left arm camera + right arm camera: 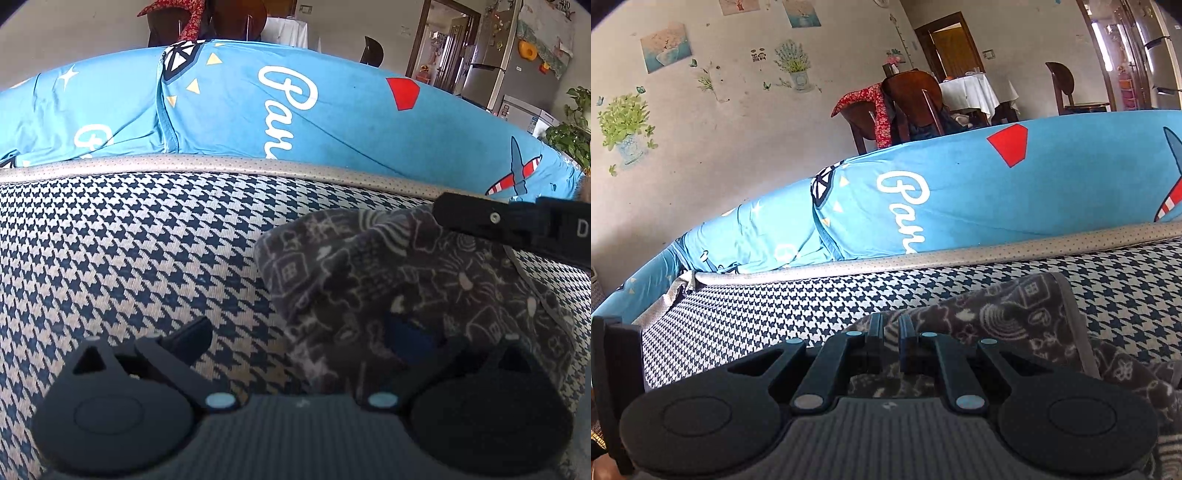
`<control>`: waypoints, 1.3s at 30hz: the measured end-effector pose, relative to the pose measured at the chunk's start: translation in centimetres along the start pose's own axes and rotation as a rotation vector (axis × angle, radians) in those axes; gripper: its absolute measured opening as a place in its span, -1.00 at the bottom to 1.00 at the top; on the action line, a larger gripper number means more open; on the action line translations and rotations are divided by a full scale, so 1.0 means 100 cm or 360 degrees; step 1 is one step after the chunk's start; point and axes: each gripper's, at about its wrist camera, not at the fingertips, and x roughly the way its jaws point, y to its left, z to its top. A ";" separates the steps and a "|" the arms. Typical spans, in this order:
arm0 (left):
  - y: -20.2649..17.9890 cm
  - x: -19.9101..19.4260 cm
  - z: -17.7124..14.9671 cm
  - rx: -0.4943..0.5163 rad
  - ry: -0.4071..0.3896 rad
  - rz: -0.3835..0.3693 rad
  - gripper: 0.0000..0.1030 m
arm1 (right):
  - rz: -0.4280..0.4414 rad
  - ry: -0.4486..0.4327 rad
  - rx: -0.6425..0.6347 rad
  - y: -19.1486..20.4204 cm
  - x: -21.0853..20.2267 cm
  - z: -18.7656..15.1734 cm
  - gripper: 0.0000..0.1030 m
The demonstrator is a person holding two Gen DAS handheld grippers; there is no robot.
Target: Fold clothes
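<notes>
A dark grey garment [388, 280] with a pale doodle print lies bunched on the houndstooth cushion [129, 251]. My left gripper [295, 339] is open, low over the cushion; its right finger [410, 339] touches the garment's near edge, its left finger [184, 339] is over bare cushion. The other gripper's black body [517, 221] rests on the garment's far right. In the right wrist view my right gripper [891, 332] is shut on a fold of the garment [1015, 317], its fingers nearly touching.
A blue printed cover [332, 110] drapes the sofa back behind a beige piped edge [221, 164]. Chairs [916, 103] and a table with white cloth [975, 92] stand beyond. A fridge [498, 62] and a plant [569, 129] are at far right.
</notes>
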 end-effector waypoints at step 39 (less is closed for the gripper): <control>0.000 0.007 0.002 -0.0053 0.0027 -0.0025 1.00 | -0.0282 0.0193 0.0121 -0.030 0.066 -0.005 -1.00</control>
